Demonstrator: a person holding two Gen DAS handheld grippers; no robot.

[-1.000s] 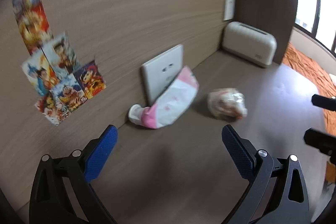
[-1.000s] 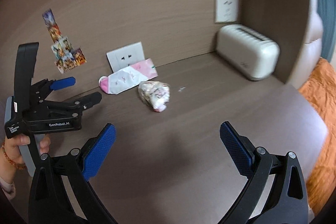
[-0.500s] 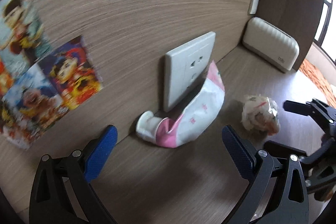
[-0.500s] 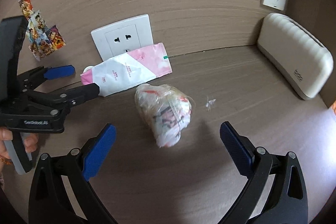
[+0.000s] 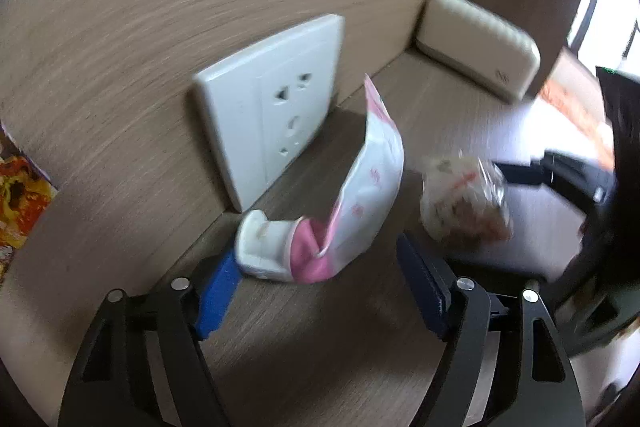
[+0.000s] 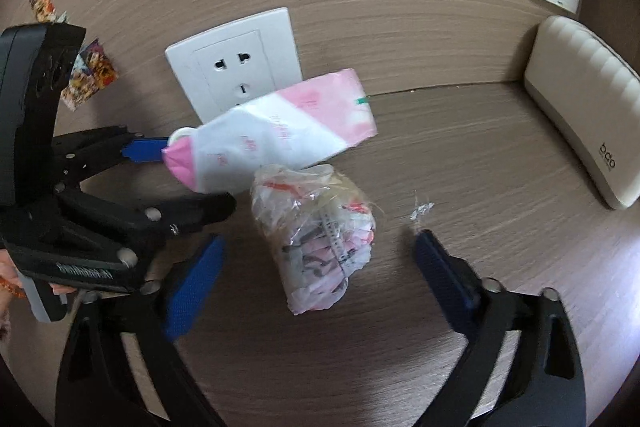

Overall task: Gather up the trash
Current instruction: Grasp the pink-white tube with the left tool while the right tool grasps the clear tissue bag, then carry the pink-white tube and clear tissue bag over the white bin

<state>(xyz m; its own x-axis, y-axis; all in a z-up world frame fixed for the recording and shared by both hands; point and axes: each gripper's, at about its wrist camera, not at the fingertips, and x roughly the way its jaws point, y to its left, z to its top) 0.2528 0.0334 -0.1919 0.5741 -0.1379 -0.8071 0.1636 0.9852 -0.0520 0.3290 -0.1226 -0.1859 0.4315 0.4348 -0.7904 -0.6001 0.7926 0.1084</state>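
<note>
— Between my left gripper's (image 5: 320,291) pads (image 5: 218,297), what did you have?

— The pink and white pouch (image 5: 352,203), lying against the foot of the wall with its cap end (image 5: 260,243) nearest me. My jaws there had just been closing, but they stood apart, one pad touching or nearly touching the cap, the other clear of the pouch.

— And the right?

— My right gripper (image 6: 316,287) straddled the crumpled plastic bag (image 6: 320,227) on the shelf (image 6: 500,167). Those jaws had also just been closing, and neither pad (image 6: 192,291) pressed on the bag.

— What worried you?

— Crowding, first. The bag lay just beside the pouch, and my two tools were close; closing together, one finger could have knocked the other's target away. The pouch looked slack and curled, so my pads might have pinched only the cap and let the rest flop. The bag's film looked slippery; a shallow bite could have slid off it.

— Anything farther back?

— A small scrap of foil (image 6: 422,207) beside the bag, easy to forget. Behind, the socket plate (image 5: 272,107): a thrust too deep would have struck it. The beige box (image 6: 580,107) stood well apart.
</note>
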